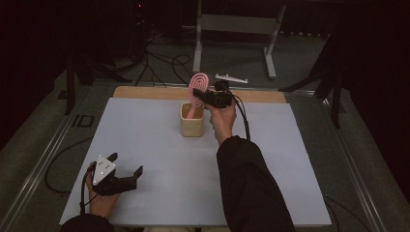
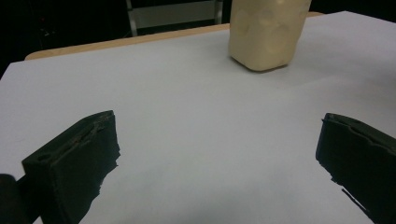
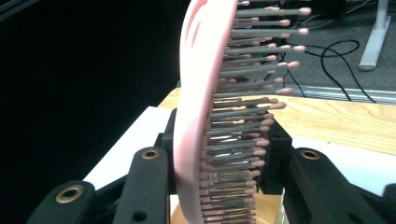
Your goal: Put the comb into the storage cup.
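Note:
A pink hairbrush (image 1: 199, 83) stands upright with its handle down inside a cream cup (image 1: 192, 123) at the back middle of the table. My right gripper (image 1: 197, 96) is shut on the brush head just above the cup's rim. In the right gripper view the hairbrush (image 3: 201, 116) rises edge-on between the two black jaws of that gripper (image 3: 219, 156), bristles pointing right. My left gripper (image 1: 126, 163) rests open near the front left of the table, nothing between its fingers. In the left gripper view that gripper (image 2: 219, 135) points at the cup (image 2: 266, 32) farther off.
A white sheet (image 1: 145, 145) covers the table, with a strip of bare wood (image 1: 145, 93) along the back edge. A small white bracket (image 1: 231, 78) lies at that back edge. A metal stand (image 1: 237, 29) and cables (image 1: 164, 63) are on the floor behind.

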`<action>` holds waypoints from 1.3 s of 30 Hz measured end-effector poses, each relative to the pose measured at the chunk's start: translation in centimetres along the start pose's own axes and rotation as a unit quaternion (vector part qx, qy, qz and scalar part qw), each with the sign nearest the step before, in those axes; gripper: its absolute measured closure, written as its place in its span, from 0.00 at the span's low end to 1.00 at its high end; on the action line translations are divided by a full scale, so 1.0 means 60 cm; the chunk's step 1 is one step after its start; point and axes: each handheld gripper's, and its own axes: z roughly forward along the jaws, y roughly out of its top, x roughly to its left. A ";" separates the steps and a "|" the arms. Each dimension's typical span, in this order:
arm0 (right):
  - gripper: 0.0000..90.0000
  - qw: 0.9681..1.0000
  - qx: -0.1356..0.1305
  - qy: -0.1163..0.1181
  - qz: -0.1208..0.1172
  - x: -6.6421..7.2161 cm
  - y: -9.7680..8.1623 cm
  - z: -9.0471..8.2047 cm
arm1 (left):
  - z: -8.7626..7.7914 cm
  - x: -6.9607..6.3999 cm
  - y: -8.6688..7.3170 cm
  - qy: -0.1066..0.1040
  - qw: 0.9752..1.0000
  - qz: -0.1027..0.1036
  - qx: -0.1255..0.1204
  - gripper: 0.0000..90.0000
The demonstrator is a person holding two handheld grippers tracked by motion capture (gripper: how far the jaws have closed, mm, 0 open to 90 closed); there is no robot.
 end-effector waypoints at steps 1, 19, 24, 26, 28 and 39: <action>0.71 1.000 0.000 0.000 0.000 0.000 0.000 0.000 | 0.000 0.000 0.000 0.000 1.000 0.000 0.000 0.00; 0.71 1.000 0.012 -0.006 -0.003 -0.001 -0.009 0.010 | 0.000 0.001 0.000 0.000 1.000 0.000 -0.001 0.00; 0.71 1.000 0.014 -0.006 -0.002 -0.003 -0.012 0.012 | 0.000 0.000 0.000 0.001 1.000 0.000 0.000 0.00; 0.71 1.000 0.015 -0.007 0.000 -0.004 -0.013 0.013 | 0.000 0.001 0.000 0.000 1.000 0.000 -0.001 0.00; 0.71 1.000 0.017 -0.007 0.002 -0.005 -0.015 0.015 | 0.000 0.001 0.000 0.000 1.000 0.000 -0.001 0.00; 0.70 1.000 0.019 -0.007 0.014 -0.014 -0.026 0.022 | 0.001 0.001 0.000 0.001 1.000 0.000 0.001 0.00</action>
